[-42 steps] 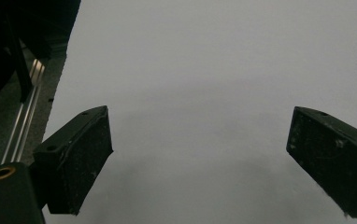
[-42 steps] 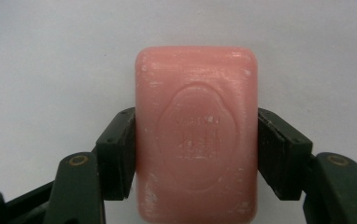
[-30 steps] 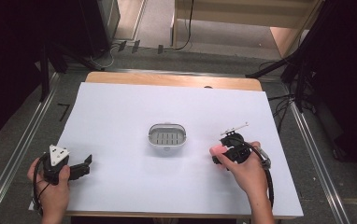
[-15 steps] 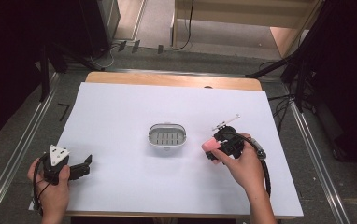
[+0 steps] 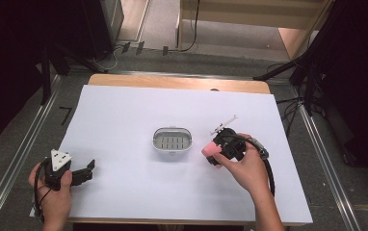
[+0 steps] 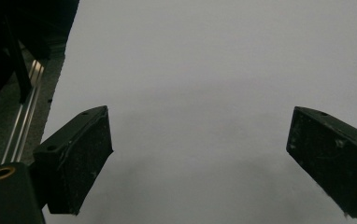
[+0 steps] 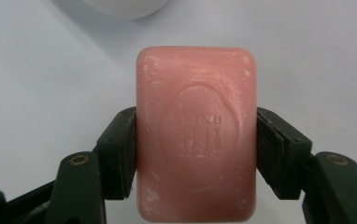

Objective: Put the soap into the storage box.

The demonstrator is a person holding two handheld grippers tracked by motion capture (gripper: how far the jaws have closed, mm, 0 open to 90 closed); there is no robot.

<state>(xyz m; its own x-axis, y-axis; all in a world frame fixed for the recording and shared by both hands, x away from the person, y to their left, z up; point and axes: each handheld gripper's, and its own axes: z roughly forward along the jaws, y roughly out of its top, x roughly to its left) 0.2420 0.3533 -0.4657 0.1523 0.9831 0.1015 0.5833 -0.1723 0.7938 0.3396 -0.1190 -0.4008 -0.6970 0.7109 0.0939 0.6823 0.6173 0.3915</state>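
Note:
A pink bar of soap [image 7: 196, 135] with an embossed oval stamp sits clamped between the two black jaws of my right gripper [image 7: 196, 151], which is shut on its long sides. In the high view the same soap [image 5: 210, 150] is held just right of a white oval soap dish [image 5: 172, 139] with a slotted floor. The right gripper [image 5: 216, 153] is carried in a hand right of the table's middle. My left gripper [image 5: 89, 169] rests at the front left in the other hand, and its jaws stand wide apart over bare white table [image 6: 204, 74].
The white table sheet [image 5: 124, 110] is bordered by a wooden strip at the far edge. Metal rails [image 5: 23, 154] run along both sides on a grey floor. Cables lie beyond the table's far edge. A corner of the white dish [image 7: 125, 7] shows above the soap.
The right hand has carried the pink soap leftward, closer to the soap dish, and slightly up. The left hand and its gripper have stayed put.

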